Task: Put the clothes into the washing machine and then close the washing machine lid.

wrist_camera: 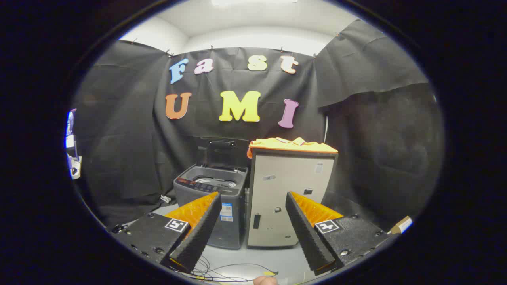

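The gripper (253,225) is held well back from the work, its fingers spread wide with nothing between them; this open stance suits an approach, since the cloth has yet to be reached. The clothes (291,145), a yellow and orange bundle, lie on top of a pale cabinet (283,198), beyond the fingers and above their tips. One orange fold hangs slightly over the cabinet's front left corner, which offers a free edge to pinch. The washer (212,198) stands just beside the cabinet on its left, their sides near or touching; the gap cannot be judged. Its lid (222,152) is raised and leans back toward the booth wall, leaving the drum (217,182) mouth exposed from above, so loading is not blocked. This placement appears deliberate: the clothes rest higher than the drum mouth and next to it, so the transfer would be a short move sideways and down. The task looks unstarted, with the clothes untouched and the lid still up. Open room exists in front of both units, where the floor (273,257) is bare apart from thin cables (237,271) lying near the fingers; these could snag a low pass. Room is tighter behind, where the wall cloth hangs close to the lid and cabinet. The cabinet's top front edge and the washer's rim are the edges to clear, so a high approach from the front is advised. Part of a fingertip (264,280) of the person shows at the bottom.
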A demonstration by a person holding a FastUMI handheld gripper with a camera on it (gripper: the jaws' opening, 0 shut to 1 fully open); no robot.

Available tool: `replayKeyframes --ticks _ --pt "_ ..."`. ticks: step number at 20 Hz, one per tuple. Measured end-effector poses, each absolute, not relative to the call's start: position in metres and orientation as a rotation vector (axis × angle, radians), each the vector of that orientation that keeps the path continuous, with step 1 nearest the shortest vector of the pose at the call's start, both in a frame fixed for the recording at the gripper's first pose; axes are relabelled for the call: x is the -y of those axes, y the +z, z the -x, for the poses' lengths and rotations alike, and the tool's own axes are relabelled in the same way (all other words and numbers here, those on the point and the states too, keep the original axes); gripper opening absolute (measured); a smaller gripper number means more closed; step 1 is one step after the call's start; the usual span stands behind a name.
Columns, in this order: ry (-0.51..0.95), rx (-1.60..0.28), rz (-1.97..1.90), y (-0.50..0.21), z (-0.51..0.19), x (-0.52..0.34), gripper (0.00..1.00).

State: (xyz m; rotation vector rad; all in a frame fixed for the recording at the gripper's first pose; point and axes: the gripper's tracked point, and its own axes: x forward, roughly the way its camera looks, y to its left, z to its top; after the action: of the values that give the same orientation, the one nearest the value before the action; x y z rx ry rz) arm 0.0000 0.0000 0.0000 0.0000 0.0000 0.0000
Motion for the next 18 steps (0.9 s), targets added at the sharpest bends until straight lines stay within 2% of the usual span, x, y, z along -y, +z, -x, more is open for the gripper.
replayKeyframes --ticks 18 --pt "-0.001 -0.021 -0.010 0.000 -0.015 0.012 1.00"
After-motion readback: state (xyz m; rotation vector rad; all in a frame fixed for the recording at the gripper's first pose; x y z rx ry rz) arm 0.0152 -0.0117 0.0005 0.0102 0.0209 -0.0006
